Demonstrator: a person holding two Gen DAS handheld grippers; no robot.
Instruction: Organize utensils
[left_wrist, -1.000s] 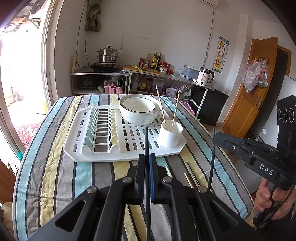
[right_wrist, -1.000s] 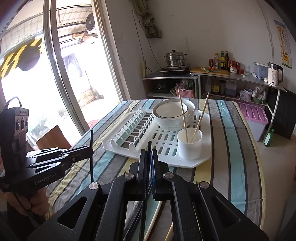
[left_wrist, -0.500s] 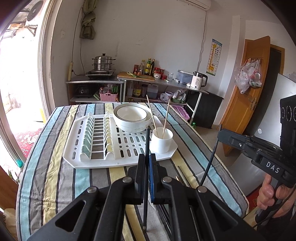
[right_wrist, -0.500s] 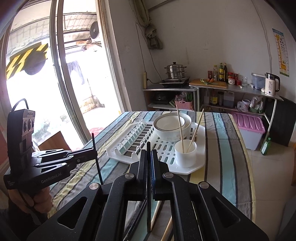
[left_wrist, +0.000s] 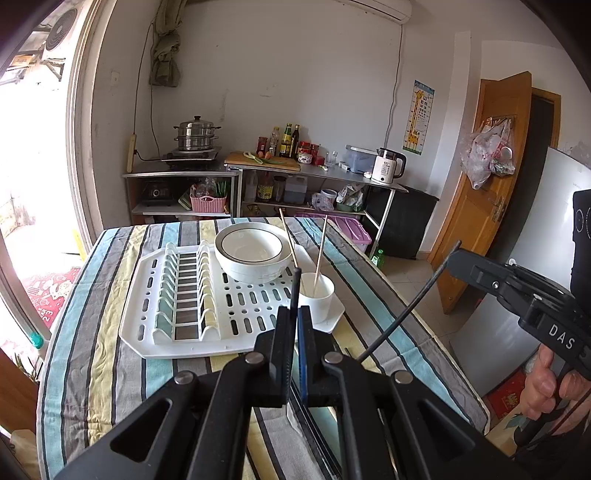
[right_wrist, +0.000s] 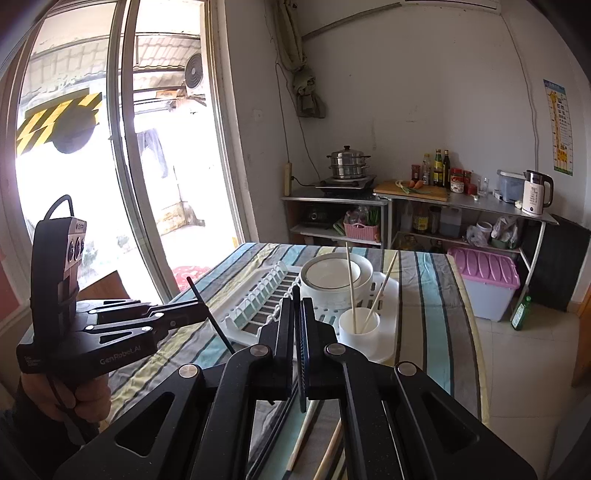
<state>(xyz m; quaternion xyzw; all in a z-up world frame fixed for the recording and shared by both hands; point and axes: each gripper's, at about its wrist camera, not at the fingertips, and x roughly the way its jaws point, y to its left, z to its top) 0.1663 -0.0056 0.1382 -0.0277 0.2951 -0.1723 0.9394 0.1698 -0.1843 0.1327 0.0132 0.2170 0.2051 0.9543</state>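
Two grippers (left_wrist: 295, 321) (right_wrist: 297, 314) each clamping one black chopstick (left_wrist: 294, 291) (right_wrist: 296, 295), two wooden chopsticks (left_wrist: 320, 254) in one cup (left_wrist: 317, 301)

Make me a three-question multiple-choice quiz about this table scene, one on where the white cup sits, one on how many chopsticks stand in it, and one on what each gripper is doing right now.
1. Where does the white cup sit?
A. On the white drying rack, beside the bowls
B. On the bare tablecloth
C. On the kitchen shelf

2. How many light wooden chopsticks stand in the cup?
A. None
B. Two
C. Five

3. What state are the left gripper and right gripper in?
A. Both wide open and empty
B. One open, one shut
C. Each shut on a black chopstick

Answers: 1 A, the cup stands on the rack's corner next to the stacked bowls. 2 B, two sticks lean apart in it. 3 C, a thin dark stick pokes out between each closed pair of fingers.
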